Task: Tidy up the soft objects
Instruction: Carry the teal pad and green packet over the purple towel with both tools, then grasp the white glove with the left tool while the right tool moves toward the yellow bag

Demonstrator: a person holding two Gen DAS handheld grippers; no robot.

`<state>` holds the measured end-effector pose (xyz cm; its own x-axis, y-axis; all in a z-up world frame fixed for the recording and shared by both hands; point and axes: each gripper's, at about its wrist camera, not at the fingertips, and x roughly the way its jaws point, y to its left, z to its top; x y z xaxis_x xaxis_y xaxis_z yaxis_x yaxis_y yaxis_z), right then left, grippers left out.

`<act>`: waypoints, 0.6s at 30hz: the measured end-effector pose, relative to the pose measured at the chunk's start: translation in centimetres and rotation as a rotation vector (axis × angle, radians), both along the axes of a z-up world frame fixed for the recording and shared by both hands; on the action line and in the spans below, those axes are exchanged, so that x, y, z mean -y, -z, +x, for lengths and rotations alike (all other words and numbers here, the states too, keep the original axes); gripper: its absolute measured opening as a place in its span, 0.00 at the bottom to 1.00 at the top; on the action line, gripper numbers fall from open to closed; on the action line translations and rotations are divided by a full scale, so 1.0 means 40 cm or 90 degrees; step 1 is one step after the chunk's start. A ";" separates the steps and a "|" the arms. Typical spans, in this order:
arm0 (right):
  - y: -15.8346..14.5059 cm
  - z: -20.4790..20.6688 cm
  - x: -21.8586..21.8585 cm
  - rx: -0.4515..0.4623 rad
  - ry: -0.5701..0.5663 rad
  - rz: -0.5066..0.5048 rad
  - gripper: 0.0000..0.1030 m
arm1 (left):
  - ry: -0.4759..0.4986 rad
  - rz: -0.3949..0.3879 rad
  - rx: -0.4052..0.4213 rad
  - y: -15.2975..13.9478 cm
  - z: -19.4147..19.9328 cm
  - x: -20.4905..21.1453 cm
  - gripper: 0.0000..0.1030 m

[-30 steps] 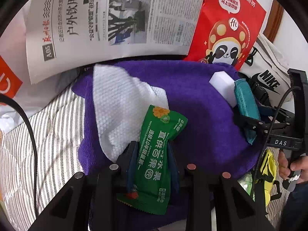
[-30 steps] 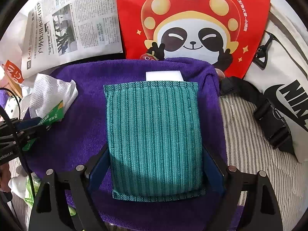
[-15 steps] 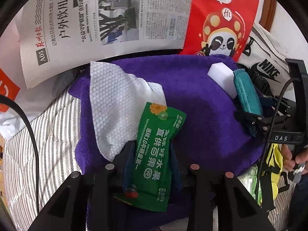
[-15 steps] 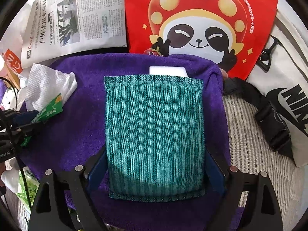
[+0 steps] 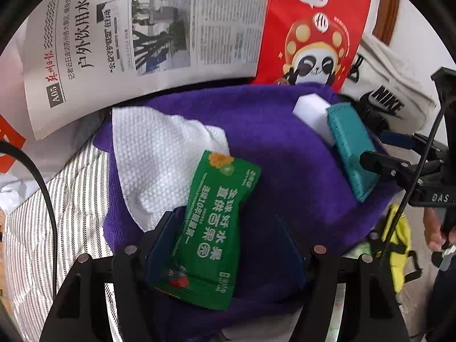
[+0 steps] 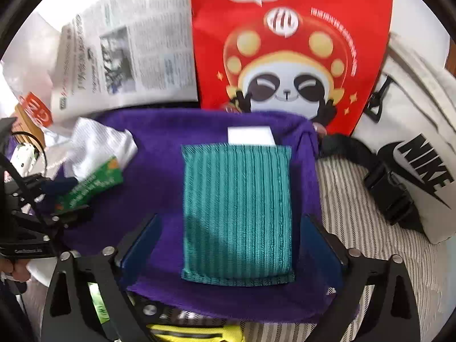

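Observation:
A purple towel [image 5: 279, 148] lies spread on the striped bed. On it lie a white paper towel [image 5: 159, 154], a green snack packet [image 5: 213, 228], a white sponge block [image 5: 310, 111] and a teal ribbed cloth pad [image 6: 236, 213]. My left gripper [image 5: 225, 228] is open, its fingers apart on either side of the green packet, which rests on the towel. My right gripper [image 6: 228, 228] is open, its fingers standing clear of both sides of the teal pad. The pad also shows in the left wrist view [image 5: 350, 148], with the right gripper [image 5: 399, 156] around its near end.
A newspaper [image 5: 142, 34] and a red panda bag [image 5: 313, 34] stand behind the towel. A white Nike bag [image 6: 413, 142] with a black buckle strap lies to the right. A yellow-green item [image 5: 399, 242] sits below the towel's right edge.
Both grippers have opened: the left let go of the green packet and the right let go of the teal pad. Both items now rest on the purple towel.

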<state>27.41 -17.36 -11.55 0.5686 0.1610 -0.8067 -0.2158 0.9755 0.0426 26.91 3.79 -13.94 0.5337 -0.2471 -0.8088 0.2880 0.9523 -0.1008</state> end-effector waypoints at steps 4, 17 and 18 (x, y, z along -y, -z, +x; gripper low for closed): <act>-0.044 -0.023 -0.003 0.028 -0.001 0.007 0.97 | 0.007 -0.026 0.006 -0.020 -0.011 -0.004 0.70; -0.119 -0.069 0.024 0.033 0.023 0.016 0.97 | 0.031 0.012 0.031 -0.083 -0.043 0.021 0.71; -0.121 -0.075 0.027 0.030 0.027 0.018 0.97 | 0.031 0.015 0.034 -0.089 -0.046 0.021 0.72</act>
